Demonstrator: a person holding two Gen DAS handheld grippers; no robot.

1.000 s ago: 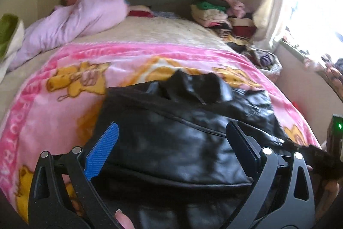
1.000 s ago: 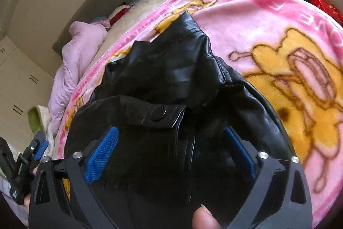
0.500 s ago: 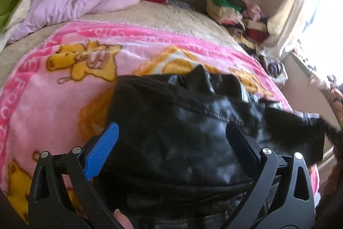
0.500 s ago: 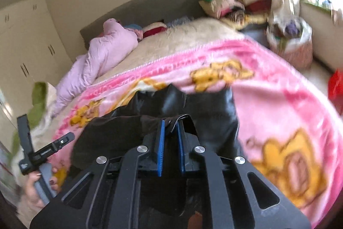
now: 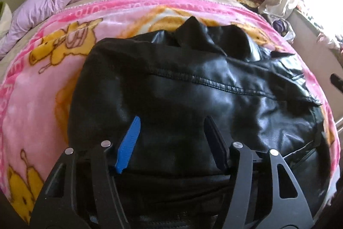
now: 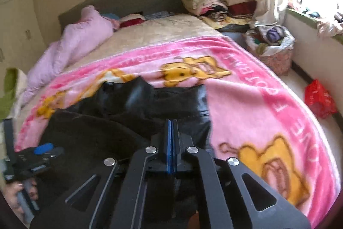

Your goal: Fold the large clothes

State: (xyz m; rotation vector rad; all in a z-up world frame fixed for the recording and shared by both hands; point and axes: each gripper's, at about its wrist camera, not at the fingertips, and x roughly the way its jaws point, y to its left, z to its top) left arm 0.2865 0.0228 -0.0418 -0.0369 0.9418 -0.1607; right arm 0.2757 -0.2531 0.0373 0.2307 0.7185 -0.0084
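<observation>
Garment: a black leather jacket lay bunched on the pink cartoon blanket at the near end of the bed, collar toward the headboard.
Left gripper: jaws stood partly apart over the jacket's near panel and had just been closing; leather lay between them, but the pads did not press on it yet.
Right gripper: jaws were together, apparently clamped on a thin fold of the jacket's edge, though the pinch itself was hard to make out.
Step in hand: by my reading, one side was gripped while the other hand settled its grip.
Next move: the left jaws would need to clamp the leather before both hands lift and fold a panel over.
Writing: white capitals along the blanket border; only "FOOT" read, the rest partial.
</observation>
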